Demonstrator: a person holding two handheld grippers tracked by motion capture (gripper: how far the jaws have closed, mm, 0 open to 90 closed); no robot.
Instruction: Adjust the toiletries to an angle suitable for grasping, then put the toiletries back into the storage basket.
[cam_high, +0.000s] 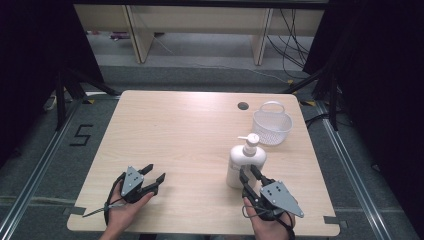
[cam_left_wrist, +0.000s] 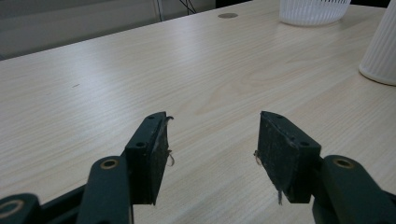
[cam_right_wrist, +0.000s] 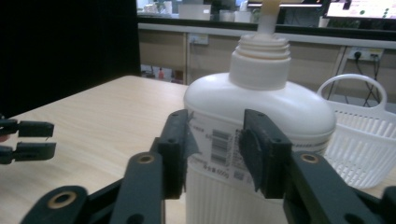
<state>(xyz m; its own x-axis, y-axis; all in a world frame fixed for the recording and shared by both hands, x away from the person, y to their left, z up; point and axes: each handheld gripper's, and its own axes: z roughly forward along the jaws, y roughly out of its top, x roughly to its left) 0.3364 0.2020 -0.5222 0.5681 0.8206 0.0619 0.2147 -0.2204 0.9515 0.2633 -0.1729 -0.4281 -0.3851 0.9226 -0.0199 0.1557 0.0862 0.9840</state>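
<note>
A white pump bottle (cam_high: 245, 160) stands upright on the right half of the wooden table (cam_high: 190, 130). My right gripper (cam_high: 250, 173) sits just in front of it, near the table's front edge. In the right gripper view, its jaws (cam_right_wrist: 217, 119) stand apart with a gap narrower than the bottle (cam_right_wrist: 280, 107), whose labelled face rises right behind the tips. Nothing is clamped between the pads. My left gripper (cam_high: 155, 172) rests at the front left, open and empty, with its pads (cam_left_wrist: 149, 149) wide apart over bare wood. It also appears far off in the right gripper view (cam_right_wrist: 52, 139).
A white mesh basket (cam_high: 271, 125) with a handle stands behind the bottle at the back right and is also seen in the gripper views (cam_right_wrist: 364, 140) (cam_left_wrist: 313, 11). A round cable hole (cam_high: 243, 106) sits near the table's far edge. Dark stands flank the table.
</note>
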